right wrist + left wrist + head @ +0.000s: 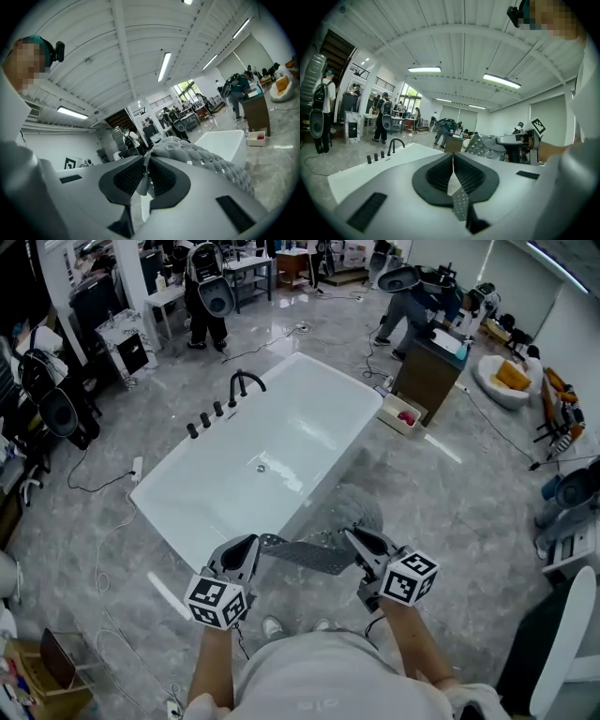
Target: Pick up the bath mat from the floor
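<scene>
A grey bath mat (pixel 314 554) with a bumpy, perforated surface hangs stretched between my two grippers, off the floor, in front of the white bathtub (pixel 262 460). My left gripper (pixel 255 549) is shut on the mat's left edge; in the left gripper view a thin dotted strip of mat (pixel 461 202) shows pinched between the pads. My right gripper (pixel 361 547) is shut on the mat's right edge, and in the right gripper view the mat (pixel 201 157) bulges out past the jaws to the right.
The bathtub has a black faucet (pixel 246 382) and knobs on its far-left rim. Cables (pixel 103 549) run over the grey marble floor. Several people work at tables (pixel 427 371) at the back. A white chair (pixel 562 652) stands at the right.
</scene>
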### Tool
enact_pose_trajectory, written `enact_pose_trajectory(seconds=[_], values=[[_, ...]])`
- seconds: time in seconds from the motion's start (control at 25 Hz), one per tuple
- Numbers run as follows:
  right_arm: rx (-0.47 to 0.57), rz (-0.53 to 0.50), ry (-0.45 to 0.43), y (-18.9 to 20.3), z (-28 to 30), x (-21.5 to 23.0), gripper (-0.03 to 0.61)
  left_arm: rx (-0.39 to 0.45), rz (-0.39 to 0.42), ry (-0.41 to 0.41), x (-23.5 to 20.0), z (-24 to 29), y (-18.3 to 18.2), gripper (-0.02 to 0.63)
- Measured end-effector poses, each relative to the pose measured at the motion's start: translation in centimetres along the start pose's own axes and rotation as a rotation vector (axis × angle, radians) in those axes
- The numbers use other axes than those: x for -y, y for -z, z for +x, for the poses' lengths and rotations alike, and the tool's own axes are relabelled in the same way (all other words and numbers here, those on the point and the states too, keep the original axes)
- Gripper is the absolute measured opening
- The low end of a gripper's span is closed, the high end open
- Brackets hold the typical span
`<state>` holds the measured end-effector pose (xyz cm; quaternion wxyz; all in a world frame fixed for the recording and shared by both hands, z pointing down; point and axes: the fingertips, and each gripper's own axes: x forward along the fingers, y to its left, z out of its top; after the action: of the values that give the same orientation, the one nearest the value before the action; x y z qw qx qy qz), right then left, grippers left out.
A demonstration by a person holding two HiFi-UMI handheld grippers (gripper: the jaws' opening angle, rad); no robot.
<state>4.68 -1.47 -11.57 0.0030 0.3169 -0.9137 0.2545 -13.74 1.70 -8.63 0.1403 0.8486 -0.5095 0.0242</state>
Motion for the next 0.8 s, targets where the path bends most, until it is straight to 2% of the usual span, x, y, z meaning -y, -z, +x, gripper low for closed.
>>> enact_pose_trajectory(seconds=[0.24, 0.44, 0.8], values=[[0.065, -0.048, -0.001, -2.6, -0.7, -0.9, 0.061, 0.07, 0.029, 0.007, 0.6, -0.9, -3.0, 0.02], [0.102, -0.064, 0.003, -3.1, -1.1, -0.8, 0.061, 0.111, 0.046, 0.017, 0.8, -1.4, -4.2, 0.02], [0.123, -0.059, 0.026, -3.1, -1.9, 0.3, 0.061, 0.107, 0.048, 0.021, 1.7, -0.6, -4.2, 0.02]])
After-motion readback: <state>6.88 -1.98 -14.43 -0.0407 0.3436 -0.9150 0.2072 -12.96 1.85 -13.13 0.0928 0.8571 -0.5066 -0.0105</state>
